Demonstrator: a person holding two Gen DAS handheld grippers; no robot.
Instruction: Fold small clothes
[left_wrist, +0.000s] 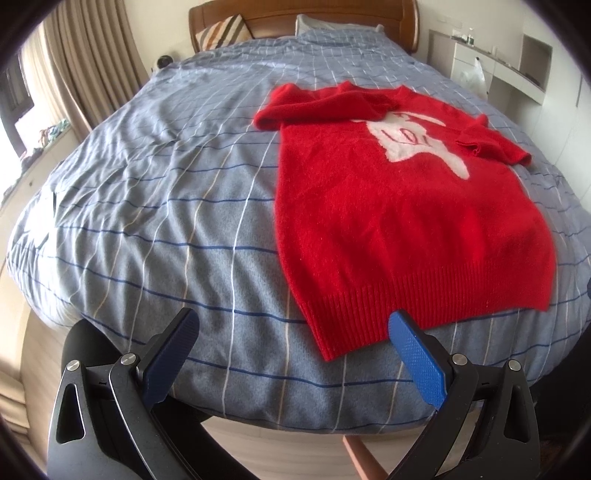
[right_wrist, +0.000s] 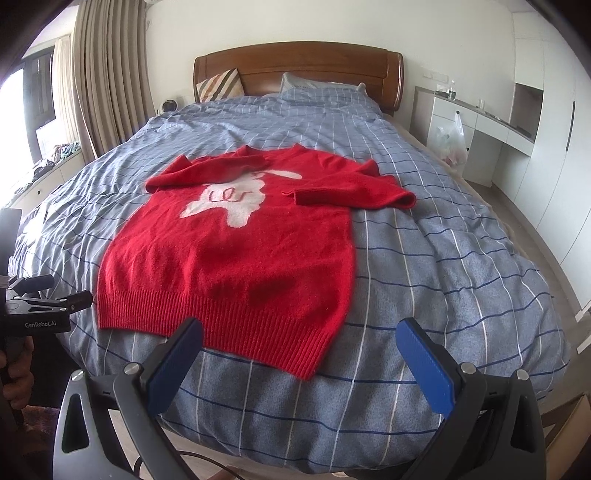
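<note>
A bedroom with a wooden headboard (right_wrist: 299, 59); the bed (right_wrist: 443, 258) wears a blue checked duvet. One red sweater (right_wrist: 236, 251) lies flat near the foot edge, ribbed hem toward the foot, neck toward the headboard, both sleeves folded inward. The left gripper (left_wrist: 295, 343), printed "GenRobot.AI", and the right gripper (right_wrist: 299, 350) both gape, holding nothing.

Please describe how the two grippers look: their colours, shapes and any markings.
Both the left gripper and the right gripper have black curved arms with triangular cut-outs, silver round bolts, and flat blue textured pads on the jaws. In the right wrist view, the left one's body reads "GenRobot.AI".
</note>
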